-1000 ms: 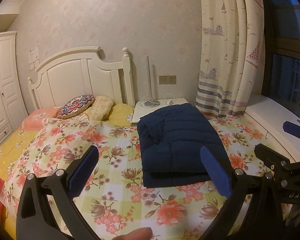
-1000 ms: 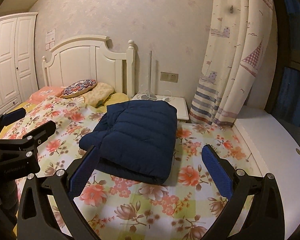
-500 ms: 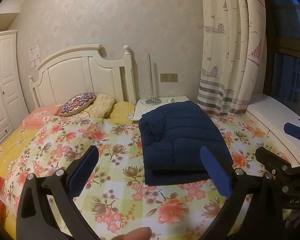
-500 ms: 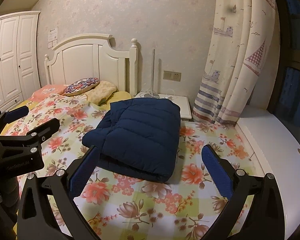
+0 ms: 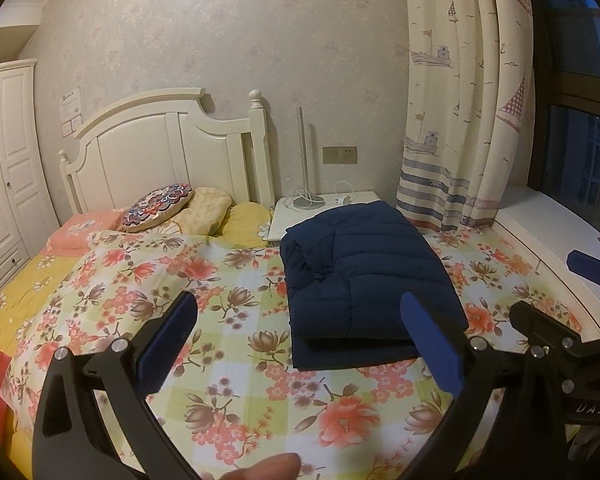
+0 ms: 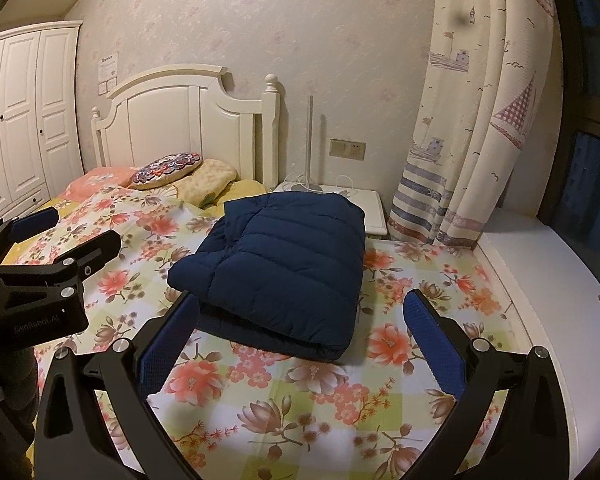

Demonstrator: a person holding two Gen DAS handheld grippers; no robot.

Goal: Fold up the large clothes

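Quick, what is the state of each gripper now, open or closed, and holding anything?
Left gripper: open, holding nothing.
Right gripper: open, holding nothing; the folded jacket lies on the bed beyond it.

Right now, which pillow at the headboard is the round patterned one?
The round mandala cushion, propped on the pale yellow pillow; the pink pillow beside it is rectangular with flowers.

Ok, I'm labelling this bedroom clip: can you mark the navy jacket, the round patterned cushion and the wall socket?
navy jacket [image 6: 284,264], right wrist view, middle of the quilted top layer.
round patterned cushion [image 5: 158,207], left wrist view, centre of its face.
wall socket [image 6: 347,149], right wrist view, middle of the plate.
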